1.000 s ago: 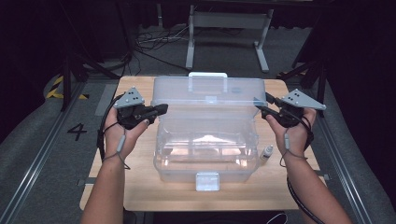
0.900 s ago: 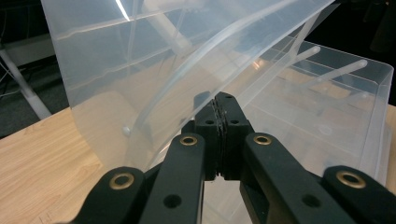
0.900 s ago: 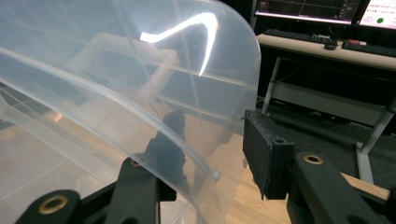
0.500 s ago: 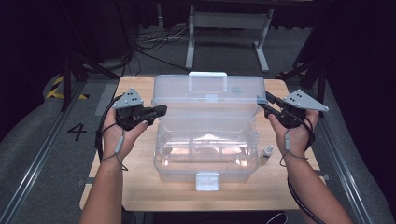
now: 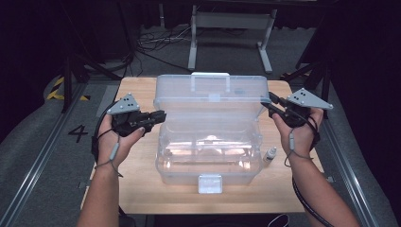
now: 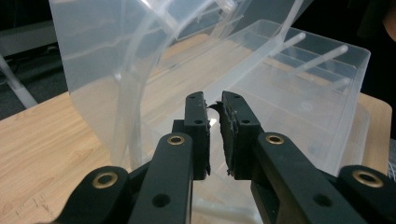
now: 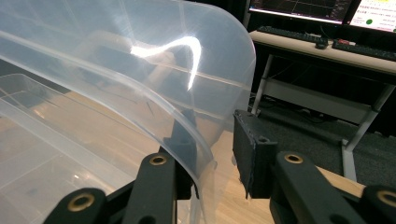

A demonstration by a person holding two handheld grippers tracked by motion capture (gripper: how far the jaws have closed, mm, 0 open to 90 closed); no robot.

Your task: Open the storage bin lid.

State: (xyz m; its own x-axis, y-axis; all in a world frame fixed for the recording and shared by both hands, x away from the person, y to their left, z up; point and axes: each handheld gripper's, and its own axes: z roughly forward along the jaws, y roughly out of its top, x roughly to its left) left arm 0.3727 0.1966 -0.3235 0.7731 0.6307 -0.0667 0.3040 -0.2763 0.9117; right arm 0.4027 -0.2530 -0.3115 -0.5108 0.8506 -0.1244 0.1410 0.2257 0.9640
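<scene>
A clear plastic box [image 5: 208, 176] stands on the wooden table [image 5: 137, 165] with its hinged lid [image 5: 213, 101] raised upright. My left gripper [image 5: 162, 116] sits just off the lid's left edge. Its jaws have just been opening, and in the left gripper view [image 6: 214, 100] a narrow gap shows between the pads with nothing pressed in it. My right gripper [image 5: 265, 104] is at the lid's right edge. Its jaws have just been closing. In the right gripper view [image 7: 215, 135] the lid's rim [image 7: 187, 135] lies between them, against one jaw and apart from the other pad [image 7: 247, 149].
A small white dropper bottle [image 5: 270, 155] stands on the table just right of the box. The box's front latch [image 5: 210, 183] faces me. Beyond the table are a metal stand [image 5: 227, 28] and floor cables.
My left gripper has let go of the lid's left edge and drawn back slightly to the left. The right gripper has stayed at the lid's right edge with its jaws narrower.
</scene>
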